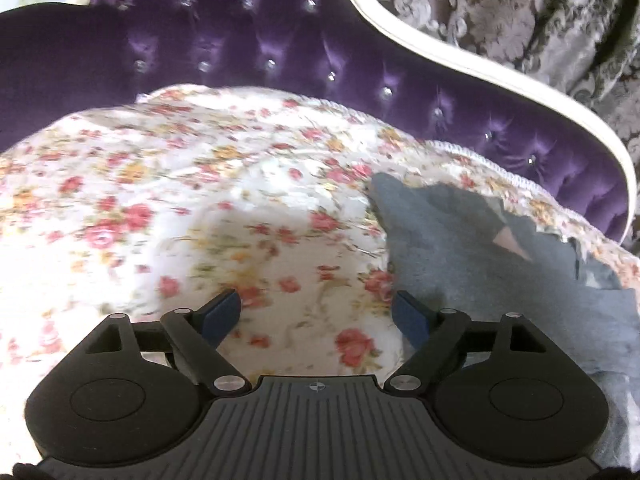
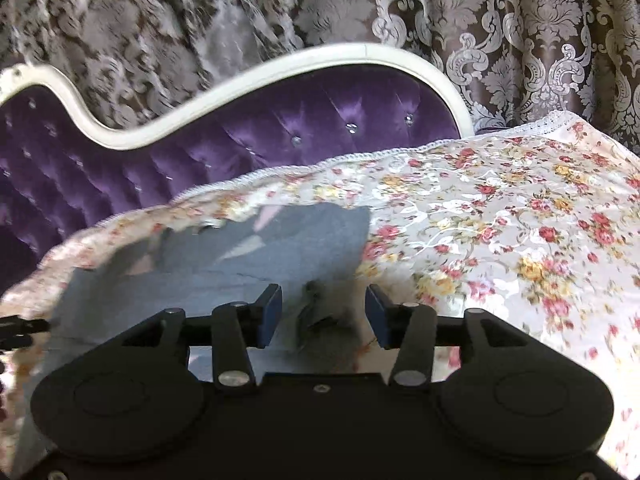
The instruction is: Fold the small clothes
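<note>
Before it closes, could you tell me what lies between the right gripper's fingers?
In the right wrist view, the right gripper is open with the grey garment's dark crumpled edge between its fingers.

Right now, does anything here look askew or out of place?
The grey garment lies rumpled and uneven on the floral cover, not flat. Both left gripper and right gripper are open, holding nothing.

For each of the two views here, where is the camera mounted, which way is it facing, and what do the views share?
Left wrist: sits behind the left tongs, open, facing the floral bedspread and purple headboard; grey garment to the right.
Right wrist: sits behind the right tongs, open, facing the grey garment, with the curtain behind.
Shared: garment, bedspread, headboard, curtain.
</note>
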